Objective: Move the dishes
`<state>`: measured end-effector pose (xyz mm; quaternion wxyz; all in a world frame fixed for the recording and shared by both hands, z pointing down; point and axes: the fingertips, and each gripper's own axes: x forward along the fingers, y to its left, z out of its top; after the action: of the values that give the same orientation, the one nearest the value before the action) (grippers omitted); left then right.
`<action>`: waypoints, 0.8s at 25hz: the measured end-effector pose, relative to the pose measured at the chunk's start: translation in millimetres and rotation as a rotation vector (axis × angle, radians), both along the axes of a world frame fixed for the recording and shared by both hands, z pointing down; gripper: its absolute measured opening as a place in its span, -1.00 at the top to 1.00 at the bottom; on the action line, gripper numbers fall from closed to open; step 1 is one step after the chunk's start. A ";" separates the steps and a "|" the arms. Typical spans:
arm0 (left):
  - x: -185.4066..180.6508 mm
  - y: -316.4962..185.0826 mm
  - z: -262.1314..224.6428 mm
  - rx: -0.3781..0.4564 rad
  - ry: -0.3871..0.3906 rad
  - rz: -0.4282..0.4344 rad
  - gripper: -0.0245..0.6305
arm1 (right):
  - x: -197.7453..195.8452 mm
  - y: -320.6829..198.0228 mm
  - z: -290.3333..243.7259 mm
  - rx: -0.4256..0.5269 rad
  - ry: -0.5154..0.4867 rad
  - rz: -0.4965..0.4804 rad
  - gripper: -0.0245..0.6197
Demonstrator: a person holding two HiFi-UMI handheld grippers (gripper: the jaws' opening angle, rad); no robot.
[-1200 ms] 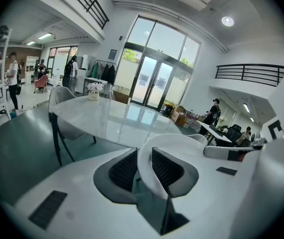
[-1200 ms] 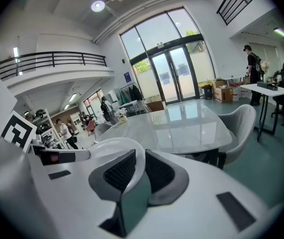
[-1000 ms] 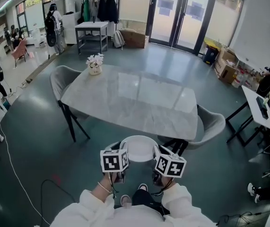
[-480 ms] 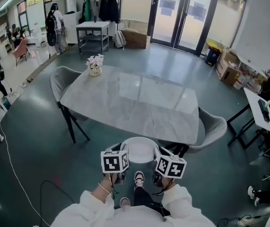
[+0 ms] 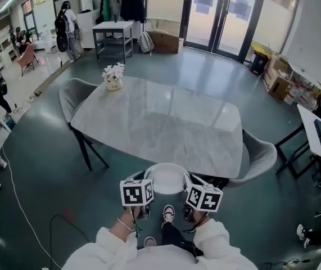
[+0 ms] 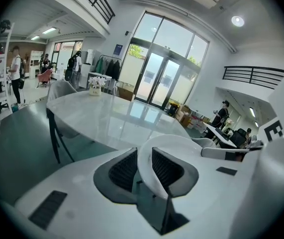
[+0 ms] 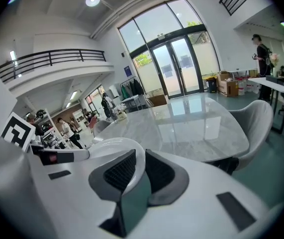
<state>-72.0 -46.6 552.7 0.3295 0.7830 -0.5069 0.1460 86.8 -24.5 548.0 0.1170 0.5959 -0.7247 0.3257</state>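
A white bowl (image 5: 166, 179) hangs in the air just short of the near edge of a grey marble table (image 5: 160, 122). My left gripper (image 5: 147, 188) is shut on the bowl's left rim, and my right gripper (image 5: 185, 189) is shut on its right rim. In the left gripper view the bowl's rim (image 6: 146, 156) runs between the two dark ribbed pads (image 6: 124, 168). The right gripper view shows the bowl (image 7: 113, 148) pinched the same way, with the left gripper beyond it.
A small flower pot (image 5: 113, 76) stands at the table's far left corner. Grey chairs sit at the left (image 5: 73, 97) and right (image 5: 260, 153) of the table. People stand at the left of the room; glass doors are behind. A cable (image 5: 19, 207) lies on the floor.
The view has moved closer to the table; the bowl stays held between both grippers, now nearer the table's near edge.
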 end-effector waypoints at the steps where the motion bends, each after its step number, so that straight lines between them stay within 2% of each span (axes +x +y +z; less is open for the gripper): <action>1: 0.1 -6.5 2.4 -0.002 -0.002 -0.004 0.64 | 0.0 -6.7 3.4 -0.004 -0.002 -0.003 0.57; 10: 6.0 -72.3 1.6 -0.008 -0.004 -0.029 0.64 | 6.4 -74.1 2.7 -0.018 0.004 -0.026 0.57; 20: 28.9 -130.5 -0.7 -0.022 0.004 -0.044 0.64 | 29.0 -135.7 -2.8 -0.029 0.024 -0.050 0.57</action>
<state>-43.2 -177.0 552.0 0.3420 0.7682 -0.5220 0.1427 115.8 -160.2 545.1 0.1426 0.5796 -0.7330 0.3261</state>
